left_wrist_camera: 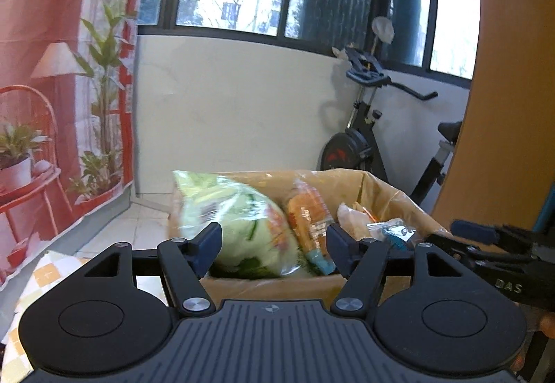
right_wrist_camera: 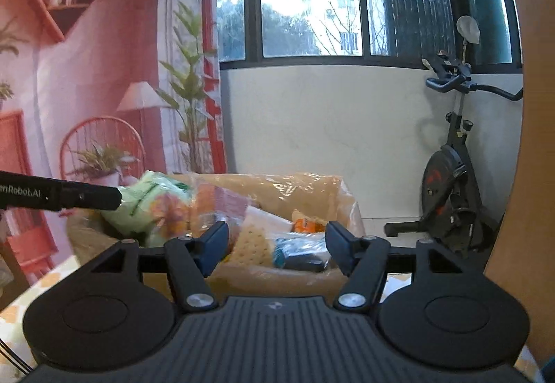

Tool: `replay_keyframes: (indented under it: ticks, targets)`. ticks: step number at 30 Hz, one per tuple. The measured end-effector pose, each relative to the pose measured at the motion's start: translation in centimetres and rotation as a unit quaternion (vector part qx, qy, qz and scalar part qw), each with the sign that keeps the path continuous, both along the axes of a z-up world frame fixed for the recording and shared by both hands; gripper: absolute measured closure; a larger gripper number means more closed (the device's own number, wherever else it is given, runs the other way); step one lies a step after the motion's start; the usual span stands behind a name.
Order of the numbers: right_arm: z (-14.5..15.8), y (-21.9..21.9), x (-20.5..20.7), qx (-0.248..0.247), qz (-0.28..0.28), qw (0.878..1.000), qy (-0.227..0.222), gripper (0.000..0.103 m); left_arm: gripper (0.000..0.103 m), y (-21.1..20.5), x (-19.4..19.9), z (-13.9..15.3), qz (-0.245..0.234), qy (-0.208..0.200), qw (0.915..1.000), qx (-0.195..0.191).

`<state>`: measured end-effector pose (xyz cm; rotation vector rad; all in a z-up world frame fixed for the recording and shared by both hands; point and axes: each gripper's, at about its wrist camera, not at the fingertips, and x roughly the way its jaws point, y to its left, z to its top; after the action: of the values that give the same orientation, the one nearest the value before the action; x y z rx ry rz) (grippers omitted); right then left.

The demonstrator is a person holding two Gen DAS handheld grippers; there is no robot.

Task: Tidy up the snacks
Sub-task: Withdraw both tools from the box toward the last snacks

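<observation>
A cardboard box (left_wrist_camera: 270,287) lined with clear plastic stands right in front of both grippers. In it, a blurred green snack bag (left_wrist_camera: 239,223) leans at the left, next to an orange packet (left_wrist_camera: 308,213) and smaller packets (left_wrist_camera: 388,230). My left gripper (left_wrist_camera: 274,249) is open over the box's near wall; the green bag sits just past its left pad, unpinched. My right gripper (right_wrist_camera: 276,246) is open too, with nothing between its pads. Beyond it lie a cracker packet (right_wrist_camera: 253,244), a dark packet (right_wrist_camera: 305,260) and the green bag (right_wrist_camera: 149,206). The left gripper's finger (right_wrist_camera: 69,195) reaches to that bag.
The box (right_wrist_camera: 350,206) sits on a table with a yellow checked cloth (left_wrist_camera: 38,279). An exercise bike (right_wrist_camera: 451,181) stands behind at the right below the windows. A red printed backdrop (left_wrist_camera: 52,70) hangs at the left, an orange panel (left_wrist_camera: 503,105) at the right.
</observation>
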<state>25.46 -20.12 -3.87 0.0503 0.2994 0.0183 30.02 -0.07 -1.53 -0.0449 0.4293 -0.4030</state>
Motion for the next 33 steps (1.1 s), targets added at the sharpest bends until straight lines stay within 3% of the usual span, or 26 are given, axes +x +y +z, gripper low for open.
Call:
replay_keyframes:
  ticks: [7, 12, 21, 27, 33]
  targets:
    - [-1.4, 0.8, -4.2, 0.039, 0.024, 0.999, -0.001, 0.038, 0.034, 3.8, -3.0, -1.5, 0.022, 0.017, 0.9995, -0.011]
    - [-4.2, 2.0, -6.0, 0.035, 0.039, 0.998, 0.026, 0.038, 0.034, 4.9, -3.9, -4.8, 0.031, 0.065, 0.9973, -0.014]
    - [-10.4, 2.8, -5.9, 0.043, 0.047, 0.992, 0.106, 0.038, 0.034, 1.7, -2.6, -12.5, 0.045, 0.165, 0.9853, 0.005]
    - [-13.6, 2.4, -5.7, 0.046, 0.04, 0.987, 0.149, 0.038, 0.034, -0.7, -1.6, -16.2, 0.049, 0.196, 0.9787, 0.035]
    - [-15.3, 1.3, -5.6, 0.056, 0.029, 0.984, 0.168, 0.038, 0.034, -1.7, -0.9, -17.5, 0.056, 0.201, 0.9761, 0.059]
